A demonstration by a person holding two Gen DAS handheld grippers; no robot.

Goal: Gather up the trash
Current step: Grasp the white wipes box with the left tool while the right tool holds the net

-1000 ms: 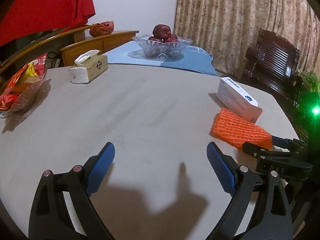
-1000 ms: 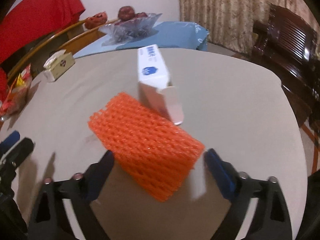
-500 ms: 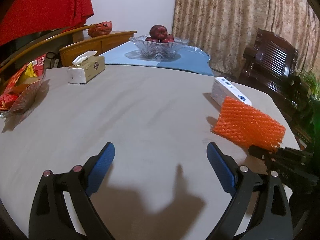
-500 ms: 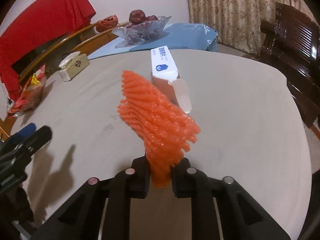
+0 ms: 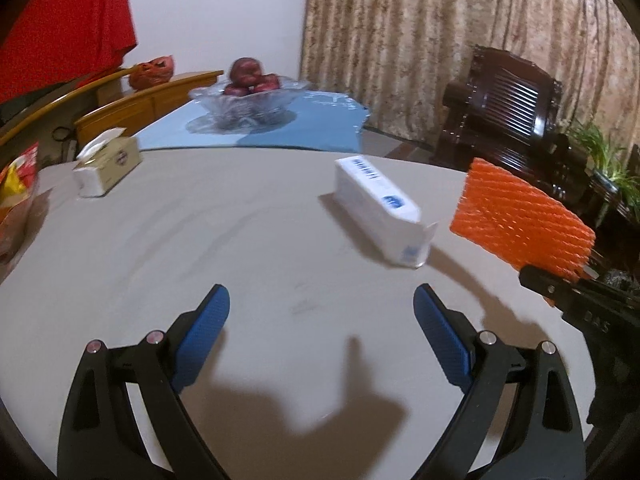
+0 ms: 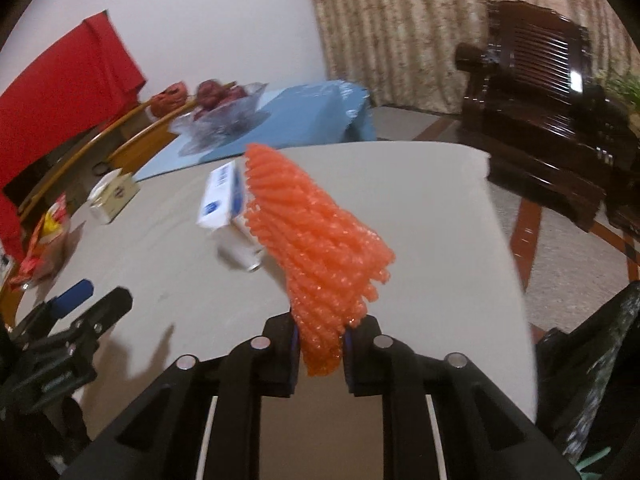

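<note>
- Snack packets (image 5: 18,192): cut by the frame edge at 9 o'clock, left wrist view; print unreadable.
- White carton (image 6: 224,196): near end blurred, right side hidden behind orange foam net (image 6: 320,248).
- Foam net: lower end hidden between the pads of the right hand-held gripper (image 6: 320,354).
- Dark bag (image 6: 600,380): cut off at 4 o'clock, contents not discernible.
- Fruit bowl (image 6: 220,114): motion-blurred.

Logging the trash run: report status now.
Right gripper shut on orange foam net, lifted off table. Left gripper open, empty. White box on table. Nothing blocking.
</note>
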